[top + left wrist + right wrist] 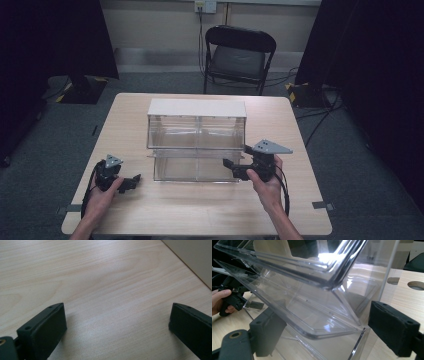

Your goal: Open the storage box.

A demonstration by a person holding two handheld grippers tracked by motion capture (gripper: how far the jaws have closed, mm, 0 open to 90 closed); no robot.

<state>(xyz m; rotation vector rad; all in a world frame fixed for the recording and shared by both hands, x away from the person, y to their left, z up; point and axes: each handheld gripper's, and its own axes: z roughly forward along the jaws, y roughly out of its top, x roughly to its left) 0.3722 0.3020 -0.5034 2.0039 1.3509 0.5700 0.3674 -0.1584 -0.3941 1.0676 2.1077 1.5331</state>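
The clear bin [312, 302] runs past the top and left edges in the right gripper view. The left claw [131, 181] is too small in the high view to judge its gap.

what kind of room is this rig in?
Looks like a lab or office recording space, not a home: grey carpet floor, a folding chair against a plain wall, black curtains at both sides, and taped cables on the floor behind the wooden table.

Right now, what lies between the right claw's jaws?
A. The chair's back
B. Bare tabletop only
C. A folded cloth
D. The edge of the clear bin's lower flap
D: in the right gripper view, the open right claw straddles the lower flap of the clear bin, not yet pinching it.
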